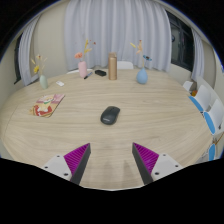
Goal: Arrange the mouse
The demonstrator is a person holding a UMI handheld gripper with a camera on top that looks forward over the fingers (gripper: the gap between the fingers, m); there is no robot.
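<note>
Gripper [112, 160] with fingers spread apart and holding nothing, black mouse [110, 115] ahead of them near the centre of the round wooden table [60, 135], vases [82, 67] and possibly a bottle [113, 68] along its far edge.

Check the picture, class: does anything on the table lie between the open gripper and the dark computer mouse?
Nothing visible does. The dark computer mouse lies alone on the pale wooden table, ahead of the gripper, whose fingers stand open; only bare tabletop lies between them.
</note>
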